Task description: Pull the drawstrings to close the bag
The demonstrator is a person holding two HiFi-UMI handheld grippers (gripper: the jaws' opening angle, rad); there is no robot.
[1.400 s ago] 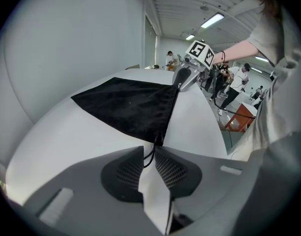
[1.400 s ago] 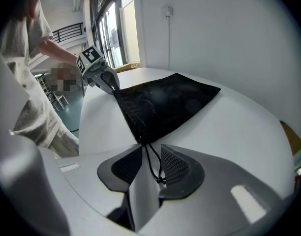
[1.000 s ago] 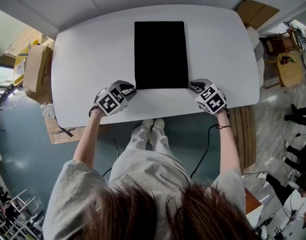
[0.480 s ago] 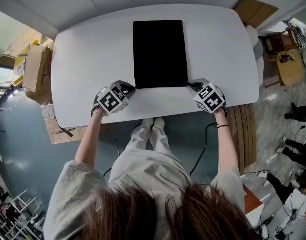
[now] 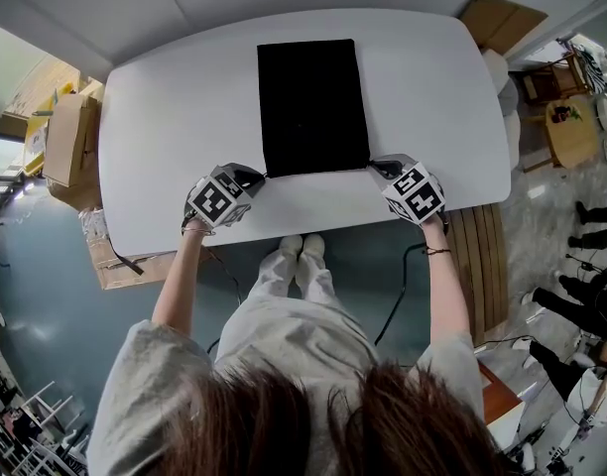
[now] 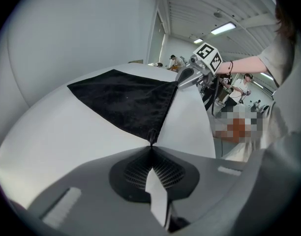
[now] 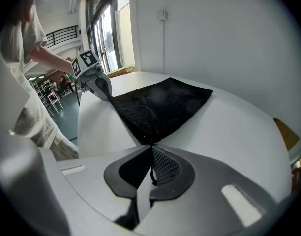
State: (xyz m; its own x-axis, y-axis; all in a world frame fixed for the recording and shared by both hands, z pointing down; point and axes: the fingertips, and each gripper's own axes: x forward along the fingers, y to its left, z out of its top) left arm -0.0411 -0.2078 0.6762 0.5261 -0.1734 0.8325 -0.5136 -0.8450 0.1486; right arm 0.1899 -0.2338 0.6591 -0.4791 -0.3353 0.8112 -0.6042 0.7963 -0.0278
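Closed within the last second, from apart to together: left gripper (image 6: 151,144) jaws, now pinched on the left drawstring (image 6: 151,135) at the bag's (image 5: 311,105) 7 o'clock corner. Right gripper (image 7: 151,146) jaws likewise clamped on the right drawstring (image 7: 152,173) at 5 o'clock. Lying flat mid-tabletop (image 5: 184,97), mouth toward 6 o'clock. Looks thin, limp and light, so likely to slide rather than cinch. Best gripped on the cords alone, drawn toward 9 and 3.
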